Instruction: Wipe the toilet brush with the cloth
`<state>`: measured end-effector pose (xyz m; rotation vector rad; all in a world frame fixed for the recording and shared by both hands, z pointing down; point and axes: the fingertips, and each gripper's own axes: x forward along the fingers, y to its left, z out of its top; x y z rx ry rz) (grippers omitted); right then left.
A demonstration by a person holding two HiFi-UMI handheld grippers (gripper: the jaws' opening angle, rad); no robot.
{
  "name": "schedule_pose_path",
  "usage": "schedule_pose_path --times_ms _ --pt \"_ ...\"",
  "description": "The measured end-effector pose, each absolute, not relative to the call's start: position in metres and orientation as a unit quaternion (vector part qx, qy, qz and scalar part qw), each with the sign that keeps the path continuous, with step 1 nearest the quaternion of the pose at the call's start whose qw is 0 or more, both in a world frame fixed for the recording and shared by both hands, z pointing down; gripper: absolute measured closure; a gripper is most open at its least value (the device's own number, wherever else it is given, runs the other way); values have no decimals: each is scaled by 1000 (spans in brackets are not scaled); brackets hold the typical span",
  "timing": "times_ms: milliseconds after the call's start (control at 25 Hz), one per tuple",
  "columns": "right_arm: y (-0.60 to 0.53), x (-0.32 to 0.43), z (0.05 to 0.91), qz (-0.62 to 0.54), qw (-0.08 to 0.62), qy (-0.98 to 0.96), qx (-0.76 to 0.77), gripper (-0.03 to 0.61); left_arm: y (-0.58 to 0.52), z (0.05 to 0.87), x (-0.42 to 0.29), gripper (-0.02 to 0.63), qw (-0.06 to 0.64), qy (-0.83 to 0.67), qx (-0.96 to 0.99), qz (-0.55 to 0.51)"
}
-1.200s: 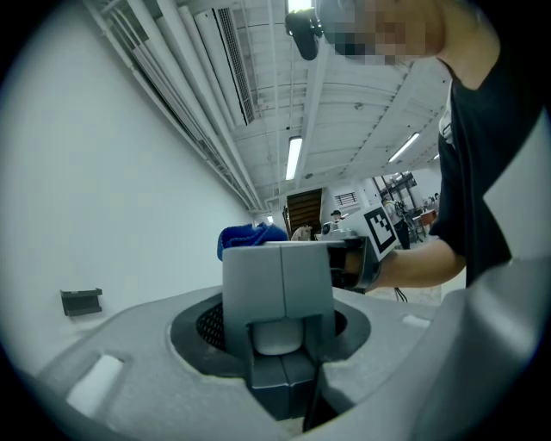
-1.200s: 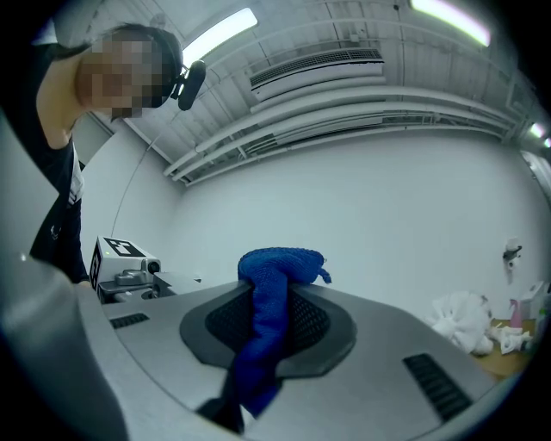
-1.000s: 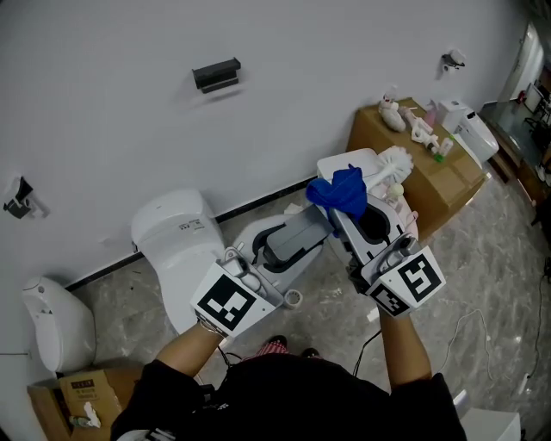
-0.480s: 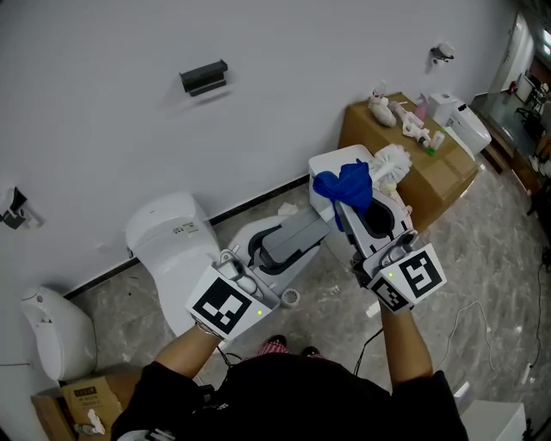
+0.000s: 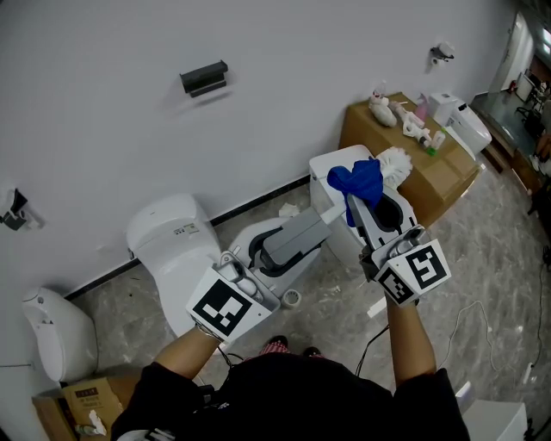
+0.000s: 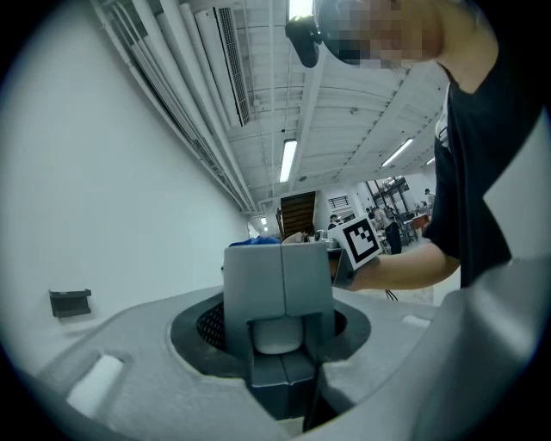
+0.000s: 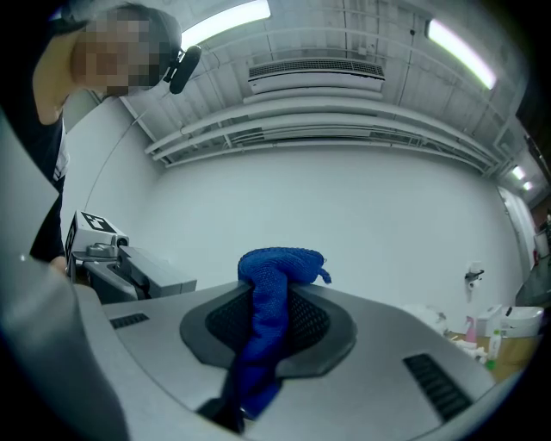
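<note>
Now cloth (image 5: 357, 183) pinched in right tongs (image 5: 352, 201), beside toilet brush (image 5: 397, 160).

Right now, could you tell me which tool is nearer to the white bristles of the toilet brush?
Right. The right tool, shut on the blue cloth, sits just beside the bristles; the left tool is farther off, gripping a grey handle.

Bright even light, ceiling strip lamps (image 7: 225, 19) glaring, fisheye gripper views, dark vignetted corners
</note>
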<state>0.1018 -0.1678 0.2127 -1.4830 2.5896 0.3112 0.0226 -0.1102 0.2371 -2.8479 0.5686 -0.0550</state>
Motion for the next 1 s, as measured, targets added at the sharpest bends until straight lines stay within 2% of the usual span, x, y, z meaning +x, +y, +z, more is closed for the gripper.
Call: schedule_pose_path --times_ms 1000 --pt "-192 154 216 94 57 824 -555 502 -103 229 15 442 124 193 -973 -15"
